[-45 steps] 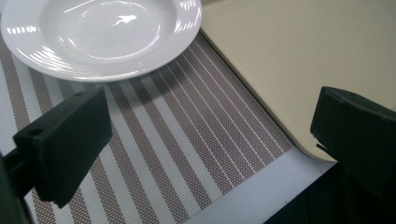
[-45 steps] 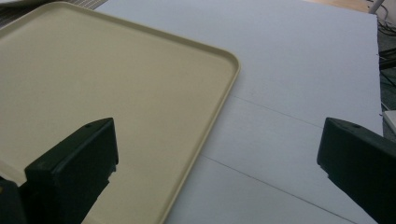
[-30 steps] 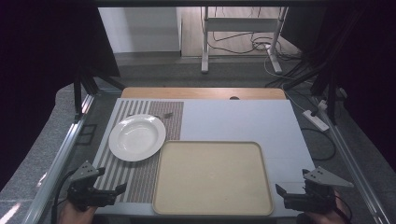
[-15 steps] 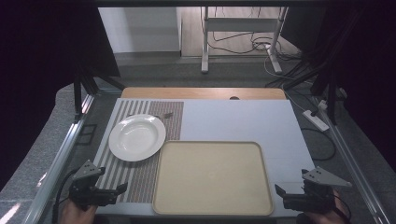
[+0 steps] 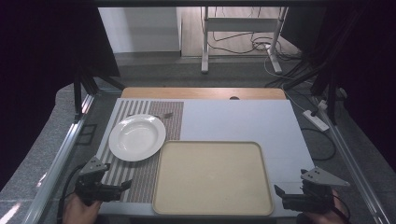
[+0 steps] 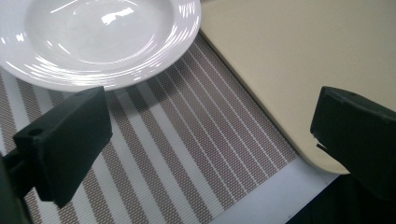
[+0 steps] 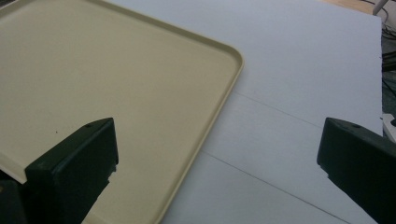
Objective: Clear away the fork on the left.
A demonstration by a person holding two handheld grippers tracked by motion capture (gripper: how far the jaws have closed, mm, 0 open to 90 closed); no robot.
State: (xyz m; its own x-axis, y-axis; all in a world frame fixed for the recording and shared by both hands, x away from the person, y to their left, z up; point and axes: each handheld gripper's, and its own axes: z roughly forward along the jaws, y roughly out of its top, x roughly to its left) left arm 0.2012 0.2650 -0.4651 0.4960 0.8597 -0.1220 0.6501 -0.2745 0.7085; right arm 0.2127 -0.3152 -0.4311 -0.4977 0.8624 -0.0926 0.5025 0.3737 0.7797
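Barely any change: both grippers stay low at table's near edge, left gripper (image 5: 125, 185) and right gripper (image 5: 277, 191) wide, empty; white plate (image 5: 137, 137) at 10 o'clock of empty beige tray (image 5: 212, 178); nothing started.

Two hand-held black grippers, each topped with a grey three-cornered plate

Seen from above, the left gripper (image 5: 125, 185), just left of the beige tray (image 5: 212, 205), is a black body under a pale grey triangular plate, with a black cable trailing off behind it; the right gripper (image 5: 279, 192), just right of that tray, is built alike, its grey plate bearing small dark dots near the corners, with a thin dark cable curling beside the hand (image 5: 322, 215). In each gripper view the two jaws are thick matte black blocks with squared, bevelled ends, and a small round hole sits near the upper edge of the left-hand block.
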